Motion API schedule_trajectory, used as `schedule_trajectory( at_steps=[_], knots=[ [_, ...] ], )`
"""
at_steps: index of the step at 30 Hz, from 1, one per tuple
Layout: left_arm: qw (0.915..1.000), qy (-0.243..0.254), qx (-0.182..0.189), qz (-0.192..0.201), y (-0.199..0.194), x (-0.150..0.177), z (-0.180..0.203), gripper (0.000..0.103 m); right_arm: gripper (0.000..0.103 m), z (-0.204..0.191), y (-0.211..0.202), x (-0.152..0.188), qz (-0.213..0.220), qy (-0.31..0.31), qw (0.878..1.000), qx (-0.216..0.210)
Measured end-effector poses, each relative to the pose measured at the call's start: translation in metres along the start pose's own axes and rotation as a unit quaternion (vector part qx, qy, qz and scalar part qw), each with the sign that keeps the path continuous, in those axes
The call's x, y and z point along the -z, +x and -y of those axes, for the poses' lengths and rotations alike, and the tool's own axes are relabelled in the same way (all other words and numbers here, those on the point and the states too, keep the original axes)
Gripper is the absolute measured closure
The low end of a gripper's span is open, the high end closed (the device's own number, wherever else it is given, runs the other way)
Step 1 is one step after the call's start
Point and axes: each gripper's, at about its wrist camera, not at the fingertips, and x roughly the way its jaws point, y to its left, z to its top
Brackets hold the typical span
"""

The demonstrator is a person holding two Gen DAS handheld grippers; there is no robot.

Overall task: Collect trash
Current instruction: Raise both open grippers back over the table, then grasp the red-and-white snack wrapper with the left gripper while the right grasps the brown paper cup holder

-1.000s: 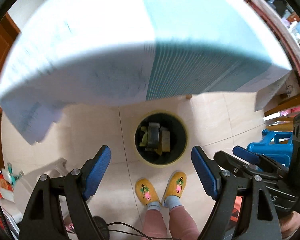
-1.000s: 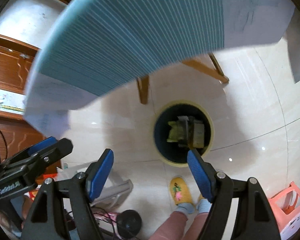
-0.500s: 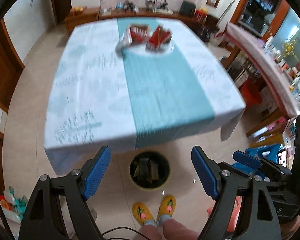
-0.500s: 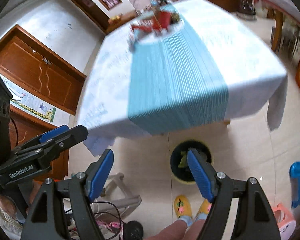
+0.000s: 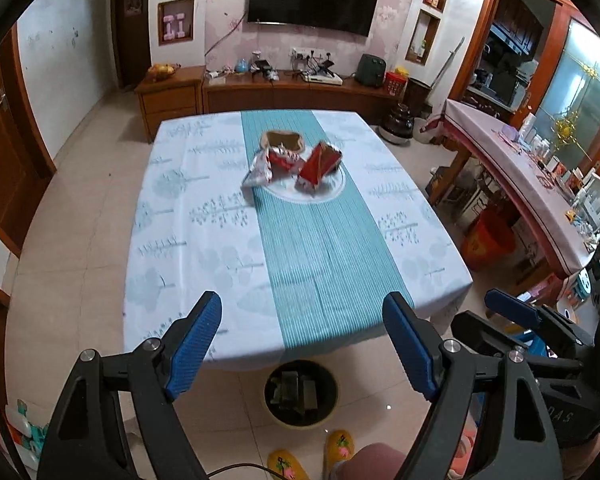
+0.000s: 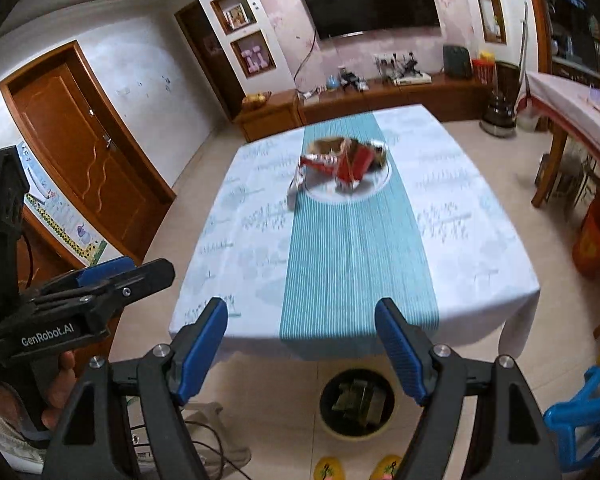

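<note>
Left gripper [image 5: 302,346]: jaws spread wide, nothing between the blue pads [image 5: 194,344]. Right gripper [image 6: 302,346]: jaws likewise spread and empty. Both are held in the air short of the near edge of the table [image 5: 168,240], well apart from the trash.

Trash location: a red wrapper [image 5: 318,162] and a red-and-silver wrapper [image 5: 268,166] lie on a white plate [image 5: 332,190] on the teal runner [image 5: 312,248], toward the far end of the table. A brown item [image 5: 282,140] sits just behind them; it appears to be a shallow box, but the image is too soft to confirm.

The bin [image 5: 301,394] stands on the floor at the near table edge, already holding flattened packaging.

View differences: the left wrist view separates the wrappers clearly; the right wrist view blurs them. Only the right wrist view shows the hand [image 6: 58,390] gripping the left tool's handle, plus a blue stool [image 6: 584,420].
</note>
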Motion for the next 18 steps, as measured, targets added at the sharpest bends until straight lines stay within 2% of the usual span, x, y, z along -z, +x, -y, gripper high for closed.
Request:
schedule_trajectory(
  at_steps=[6, 9, 14, 18],
  knots=[
    [0.9998, -0.014, -0.003, -0.011, 0.023, -0.023, -0.012, 0.022, 0.027, 0.018, 0.027, -0.026, -0.007, 0.017, 1.000, -0.001],
    [0.9992, -0.031, -0.014, -0.023, 0.044, -0.036, -0.019, 0.022, 0.040, 0.031, 0.053, -0.044, -0.031, 0.028, 0.999, -0.020],
    [0.9962, -0.057, -0.048, -0.045, 0.096, -0.070, -0.026, 0.022, 0.041, 0.055, 0.099, -0.082, -0.050, 0.034, 0.997, -0.048],
    [0.9906, -0.091, -0.075, -0.070, 0.152, -0.109, -0.035, 0.022, 0.041, 0.076, 0.152, -0.121, -0.080, 0.034, 0.994, -0.070]
  ],
)
